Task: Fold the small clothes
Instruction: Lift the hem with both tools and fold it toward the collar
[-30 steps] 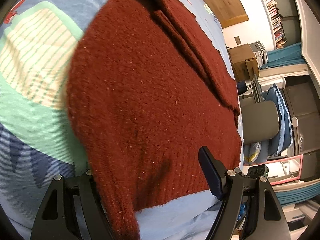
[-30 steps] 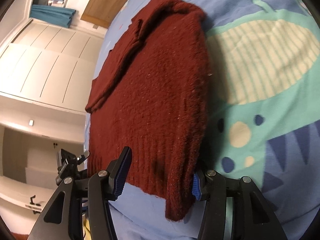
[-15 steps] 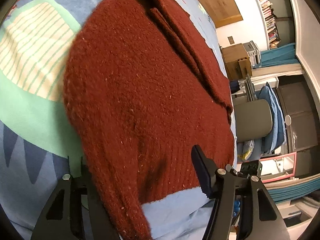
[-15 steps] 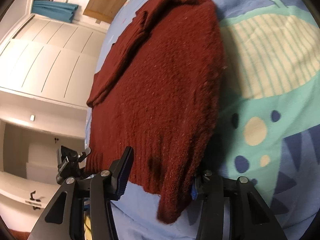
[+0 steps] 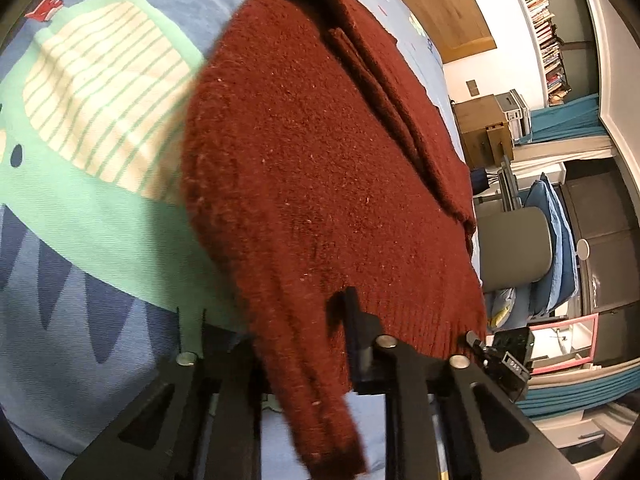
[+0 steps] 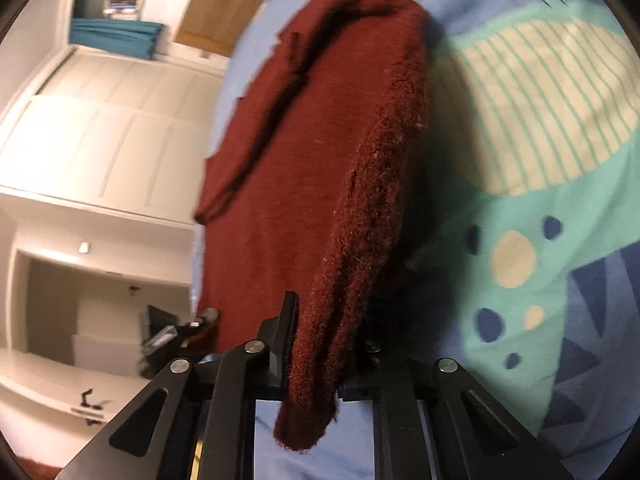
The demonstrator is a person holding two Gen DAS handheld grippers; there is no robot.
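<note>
- A red sweater [image 5: 320,168] lies on a bed cover [image 5: 80,288] that is blue, with a big green animal with a striped belly printed on it.
- The sweater lies long, from its near hem by the two tools to its neck at the far end.
- One sleeve is folded in across the sweater's body.
- The left gripper [image 5: 304,344] is at the near edge of the sweater. Its jaws have just been closing, and now they pinch the knit between them. A flap of the sweater hangs down over the jaws, toward the camera.
- The right gripper [image 6: 326,336] is at the other near corner. Its jaws have also just been closing and now squeeze a thick fold of the sweater. The end of that fold droops below the jaws.
- In the right view, the sweater's held edge is lifted a little off the cover and looks rolled up.
- Beside the bed there are white cupboard doors [image 6: 100,140] on one side and a grey chair [image 5: 516,244] on the other.
</note>
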